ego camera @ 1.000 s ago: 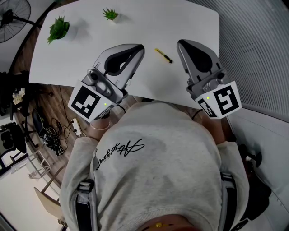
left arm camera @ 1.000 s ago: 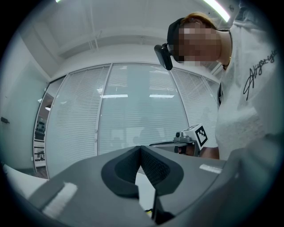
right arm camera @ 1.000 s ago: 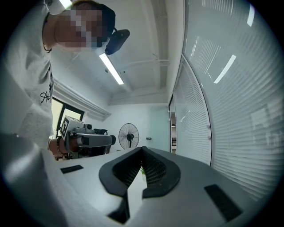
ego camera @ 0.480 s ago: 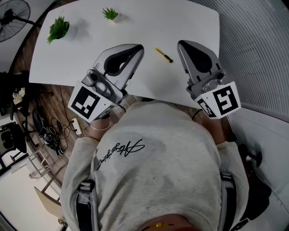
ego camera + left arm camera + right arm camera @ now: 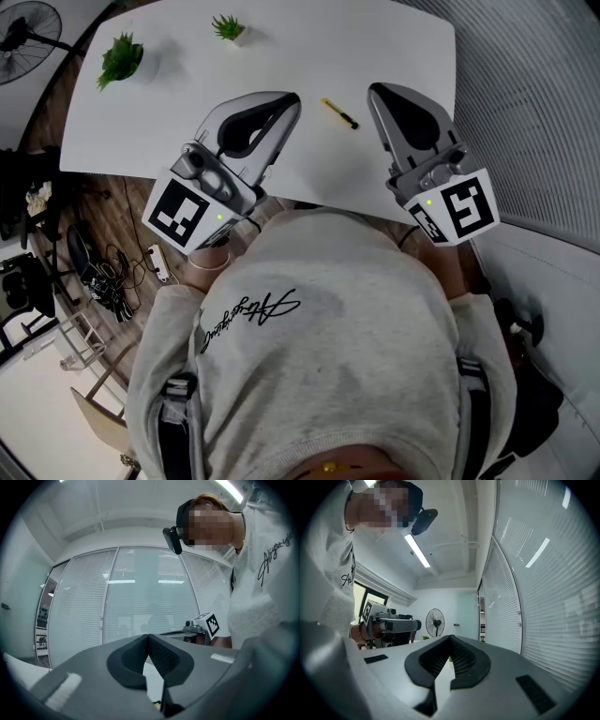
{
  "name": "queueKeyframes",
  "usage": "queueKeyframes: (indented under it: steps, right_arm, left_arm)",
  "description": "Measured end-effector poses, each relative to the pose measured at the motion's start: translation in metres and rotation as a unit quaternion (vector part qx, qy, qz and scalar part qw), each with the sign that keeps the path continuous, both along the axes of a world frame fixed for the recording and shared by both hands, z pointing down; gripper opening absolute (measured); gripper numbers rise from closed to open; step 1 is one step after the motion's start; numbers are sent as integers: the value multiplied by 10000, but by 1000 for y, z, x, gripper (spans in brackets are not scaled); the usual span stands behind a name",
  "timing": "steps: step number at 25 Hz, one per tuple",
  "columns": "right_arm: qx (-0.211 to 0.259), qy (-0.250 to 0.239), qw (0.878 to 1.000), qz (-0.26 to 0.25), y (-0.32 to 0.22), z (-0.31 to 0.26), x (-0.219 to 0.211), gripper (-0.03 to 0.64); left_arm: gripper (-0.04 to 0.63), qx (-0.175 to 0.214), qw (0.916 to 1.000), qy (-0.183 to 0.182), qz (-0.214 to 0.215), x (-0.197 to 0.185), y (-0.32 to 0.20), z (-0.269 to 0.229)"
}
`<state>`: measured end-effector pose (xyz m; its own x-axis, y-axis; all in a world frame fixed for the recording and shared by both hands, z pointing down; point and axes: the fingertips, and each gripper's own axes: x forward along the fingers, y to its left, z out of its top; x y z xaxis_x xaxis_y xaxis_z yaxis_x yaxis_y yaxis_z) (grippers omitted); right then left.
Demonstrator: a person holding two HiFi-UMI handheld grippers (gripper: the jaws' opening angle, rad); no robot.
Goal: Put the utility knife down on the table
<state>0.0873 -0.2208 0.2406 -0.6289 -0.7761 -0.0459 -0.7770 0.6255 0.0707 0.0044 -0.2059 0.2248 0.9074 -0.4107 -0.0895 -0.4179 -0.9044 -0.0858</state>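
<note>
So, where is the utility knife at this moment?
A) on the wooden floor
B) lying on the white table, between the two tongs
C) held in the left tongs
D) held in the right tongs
B: the utility knife lies flat on the table, apart from the left tongs and the right tongs, which are both shut and hold nothing.

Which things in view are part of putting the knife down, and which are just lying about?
Job in hand:
- slim yellow-and-black utility knife, lying on the white table
- left tongs and right tongs, both shut and empty

Lying about:
- bushy green plant
- smaller spiky green plant
- black standing fan
- tangle of black cables on the floor
</note>
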Motion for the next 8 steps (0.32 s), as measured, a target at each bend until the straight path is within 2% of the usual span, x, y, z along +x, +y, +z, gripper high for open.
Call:
queueKeyframes:
  steps: [8]
  right_arm:
    - [4,-28,10000,18,0,1,1,3]
  left_arm:
    - [-12,9,10000,-4,-2,1,0,1]
